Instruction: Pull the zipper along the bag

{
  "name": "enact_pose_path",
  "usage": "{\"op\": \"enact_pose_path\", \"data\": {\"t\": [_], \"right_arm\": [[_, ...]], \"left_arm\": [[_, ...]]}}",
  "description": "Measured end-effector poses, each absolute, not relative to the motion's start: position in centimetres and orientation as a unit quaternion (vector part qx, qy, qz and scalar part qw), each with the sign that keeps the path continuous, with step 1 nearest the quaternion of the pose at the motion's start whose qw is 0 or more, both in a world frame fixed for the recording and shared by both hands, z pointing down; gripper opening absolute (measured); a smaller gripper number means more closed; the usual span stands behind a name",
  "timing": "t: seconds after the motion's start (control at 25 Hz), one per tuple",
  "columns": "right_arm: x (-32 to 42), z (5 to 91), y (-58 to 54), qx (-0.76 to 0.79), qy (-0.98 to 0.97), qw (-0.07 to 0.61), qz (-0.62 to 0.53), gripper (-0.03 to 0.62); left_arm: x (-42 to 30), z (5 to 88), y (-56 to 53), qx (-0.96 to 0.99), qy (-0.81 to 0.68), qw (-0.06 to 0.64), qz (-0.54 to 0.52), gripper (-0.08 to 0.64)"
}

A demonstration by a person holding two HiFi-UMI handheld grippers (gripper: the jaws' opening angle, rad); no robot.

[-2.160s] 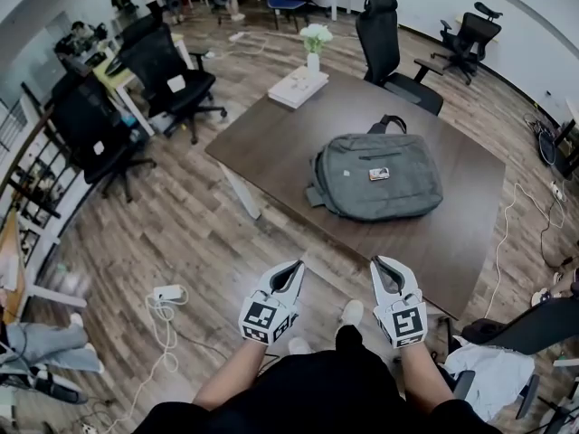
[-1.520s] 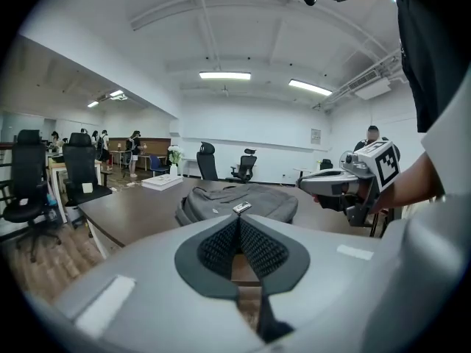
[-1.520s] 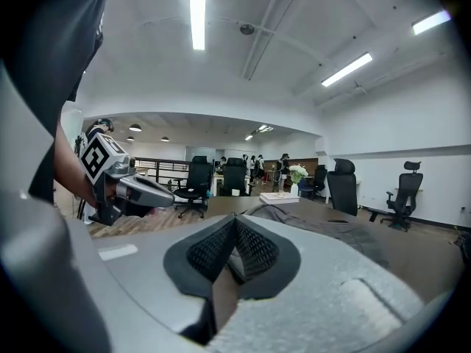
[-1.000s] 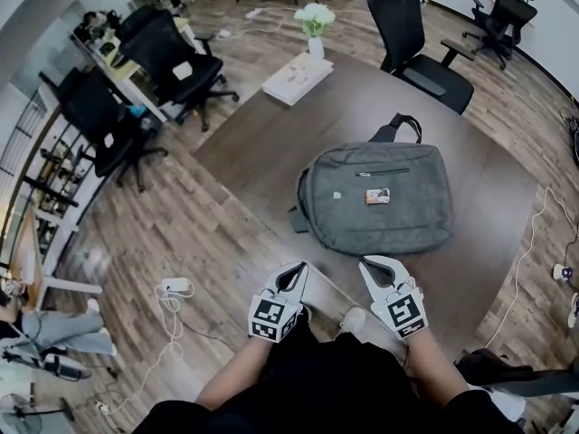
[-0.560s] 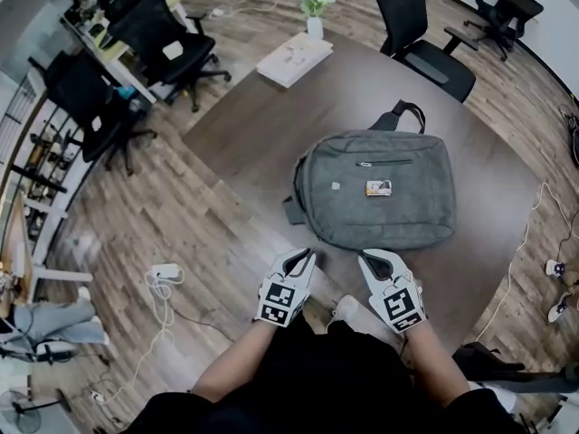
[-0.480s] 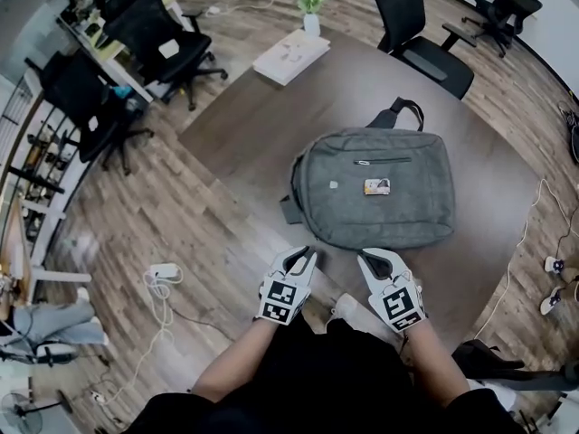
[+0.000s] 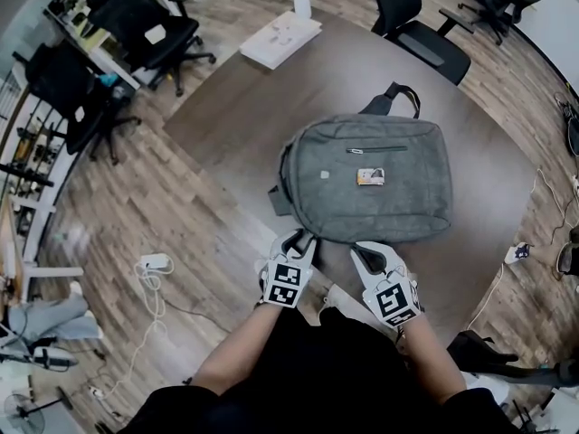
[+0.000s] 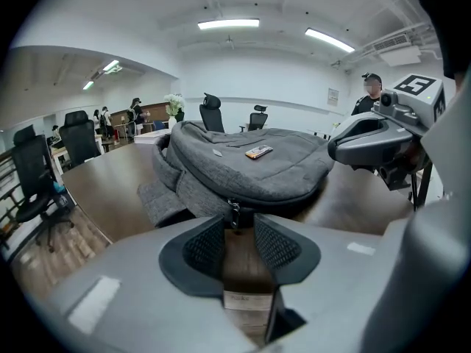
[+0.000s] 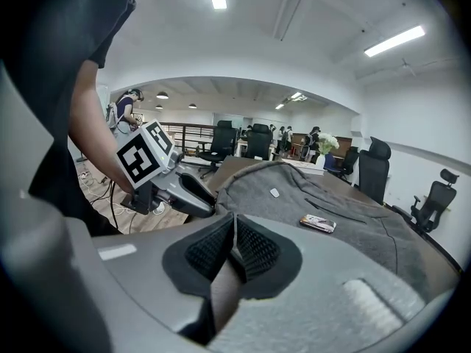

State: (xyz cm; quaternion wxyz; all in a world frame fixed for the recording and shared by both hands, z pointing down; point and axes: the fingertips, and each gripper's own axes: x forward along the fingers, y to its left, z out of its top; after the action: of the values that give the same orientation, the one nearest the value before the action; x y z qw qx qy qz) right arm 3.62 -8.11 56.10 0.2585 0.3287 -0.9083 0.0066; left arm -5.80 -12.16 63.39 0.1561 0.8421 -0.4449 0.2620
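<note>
L tongs (image 7: 303, 240), just been opening, are spreading at the zipper pull (image 8: 234, 213), unpinched. R tongs (image 7: 359, 250) are barely parting, empty. Backpack's (image 7: 362, 183) looking soft, prob. draggy; I'm judging the stiff pull the spot to pinch.

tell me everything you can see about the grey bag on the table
The grey fabric bag lies flat on the dark brown wooden table, with a black handle at the far end and a strap end poking out one side. Its front shows a short pocket zip and a small rectangular label. The metal zipper pull hangs at the near side, at the tips of the left gripper, whose jaws have just been opening and do not clamp it.
</note>
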Motion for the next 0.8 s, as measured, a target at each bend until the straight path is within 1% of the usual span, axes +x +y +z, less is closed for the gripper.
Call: {"op": "enact_pose_path", "data": {"t": [0.28, 0.56, 0.8], "right_arm": [[3.36, 56.26, -8.44, 0.324, -0.908, 0.266, 0.002, 0.028], [3.15, 56.28, -8.64, 0.320, -0.909, 0.266, -0.003, 0.032], [3.22, 56.54, -8.56, 0.318, -0.909, 0.270, -0.009, 0.037]], "left_arm": [[-5.64, 63.63, -12.56, 0.839, -0.450, 0.159, 0.262, 0.138], [-5.29, 63.56, -12.27, 0.836, -0.457, 0.162, 0.256, 0.084], [-5.42, 63.70, -12.49, 0.834, -0.461, 0.163, 0.255, 0.094]]}}
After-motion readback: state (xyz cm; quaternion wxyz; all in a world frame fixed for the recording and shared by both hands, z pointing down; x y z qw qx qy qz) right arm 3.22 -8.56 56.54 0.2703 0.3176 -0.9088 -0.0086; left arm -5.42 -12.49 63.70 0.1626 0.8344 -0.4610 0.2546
